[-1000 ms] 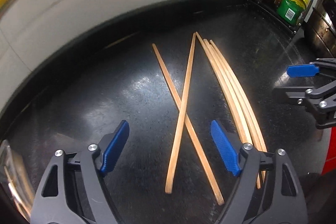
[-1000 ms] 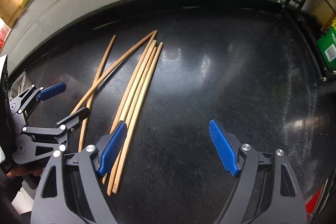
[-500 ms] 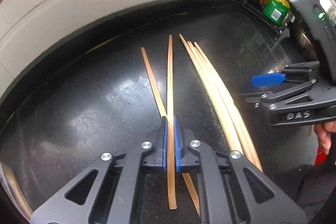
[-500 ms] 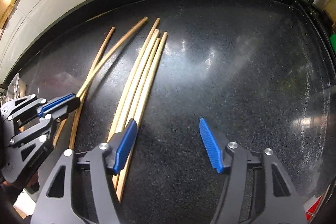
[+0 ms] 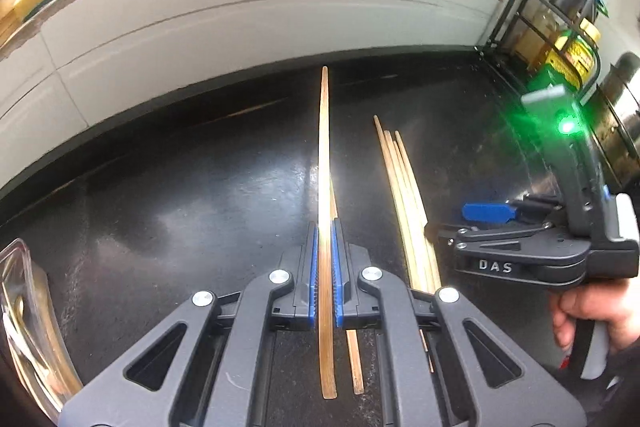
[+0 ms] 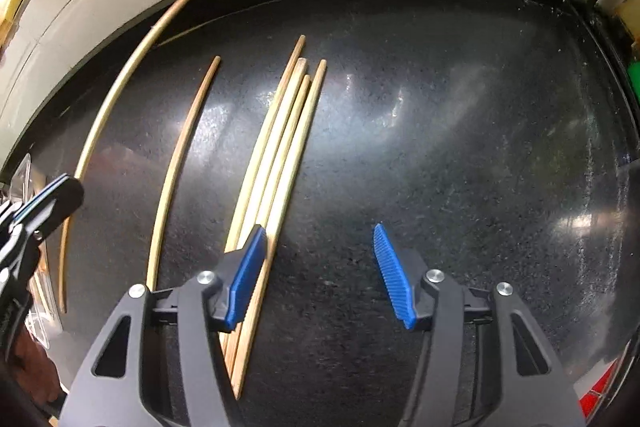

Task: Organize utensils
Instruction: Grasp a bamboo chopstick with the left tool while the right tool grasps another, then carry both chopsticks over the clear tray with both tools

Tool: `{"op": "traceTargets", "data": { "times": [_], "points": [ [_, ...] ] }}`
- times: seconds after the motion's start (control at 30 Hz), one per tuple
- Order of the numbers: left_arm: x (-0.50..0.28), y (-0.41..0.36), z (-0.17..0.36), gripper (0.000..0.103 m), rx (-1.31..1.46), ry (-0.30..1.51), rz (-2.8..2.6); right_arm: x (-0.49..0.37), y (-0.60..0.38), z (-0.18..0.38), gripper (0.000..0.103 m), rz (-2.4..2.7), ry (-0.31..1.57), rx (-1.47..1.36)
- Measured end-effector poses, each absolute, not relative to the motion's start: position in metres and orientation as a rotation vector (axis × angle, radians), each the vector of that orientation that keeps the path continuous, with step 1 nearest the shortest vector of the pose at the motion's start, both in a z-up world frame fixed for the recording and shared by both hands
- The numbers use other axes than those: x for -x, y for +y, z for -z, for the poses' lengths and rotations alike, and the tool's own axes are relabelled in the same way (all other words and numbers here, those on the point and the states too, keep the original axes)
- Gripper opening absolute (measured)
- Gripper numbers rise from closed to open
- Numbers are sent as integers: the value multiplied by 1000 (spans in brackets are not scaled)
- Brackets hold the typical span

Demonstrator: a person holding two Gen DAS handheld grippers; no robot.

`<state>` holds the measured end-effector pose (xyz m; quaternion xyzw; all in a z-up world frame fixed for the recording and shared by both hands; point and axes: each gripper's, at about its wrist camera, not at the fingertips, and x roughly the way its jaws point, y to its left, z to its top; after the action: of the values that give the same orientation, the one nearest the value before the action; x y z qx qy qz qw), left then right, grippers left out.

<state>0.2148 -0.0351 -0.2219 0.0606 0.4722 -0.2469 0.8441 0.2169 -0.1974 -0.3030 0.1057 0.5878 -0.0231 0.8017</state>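
Note:
My left gripper (image 5: pixel 325 227) is shut on one wooden chopstick (image 5: pixel 323 147), which is lifted off the black counter (image 5: pixel 160 187) and points toward the wall. A second chopstick (image 5: pixel 354 363) lies on the counter just under it. To the right lies a bundle of several chopsticks (image 5: pixel 404 195). My right gripper (image 6: pixel 319 229) hangs over the counter with its jaws closing. Its left finger is above the bundle (image 6: pixel 280 147), and only bare counter shows between the pads. The right wrist view also shows the lifted chopstick (image 6: pixel 116 95), the lone chopstick (image 6: pixel 180 163) and the left gripper (image 6: pixel 60 193).
A clear container (image 5: pixel 24 307) stands at the left edge. A black wire rack (image 5: pixel 560 39) with bottles is at the back right. A white tiled wall (image 5: pixel 240 27) runs behind the counter. A hand (image 5: pixel 588 311) holds the right gripper.
My left gripper shut on one of the two crossed chopsticks and raised it. My right gripper narrowed its jaws and moved in over the bundle.

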Motion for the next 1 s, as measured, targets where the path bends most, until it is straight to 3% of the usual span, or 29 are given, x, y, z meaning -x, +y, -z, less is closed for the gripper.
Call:
{"op": "traceTargets", "data": {
  "times": [0.3, 0.37, 0.4, 0.43, 0.63, 1.0],
  "points": [
    [-212, -29, 213, 6, -129, 991, 477, -211, -182, 305, 56, 82, 1259, -116],
    [-211, -24, 210, 6, -124, 989, 458, -211, -183, 304, 35, 71, 1255, -109],
    [-211, -22, 208, 6, -124, 989, 451, -209, -188, 304, 11, 63, 1252, -105],
    [-209, -18, 205, 6, -123, 988, 438, -207, -189, 305, 8, 55, 1261, -101],
    [-186, 1, 181, 6, -92, 969, 368, -192, -204, 300, 7, -10, 1262, -139],
    [-127, 23, 128, 6, -70, 953, 141, -132, -179, 169, 7, -198, 1044, -99]
  ]
}}
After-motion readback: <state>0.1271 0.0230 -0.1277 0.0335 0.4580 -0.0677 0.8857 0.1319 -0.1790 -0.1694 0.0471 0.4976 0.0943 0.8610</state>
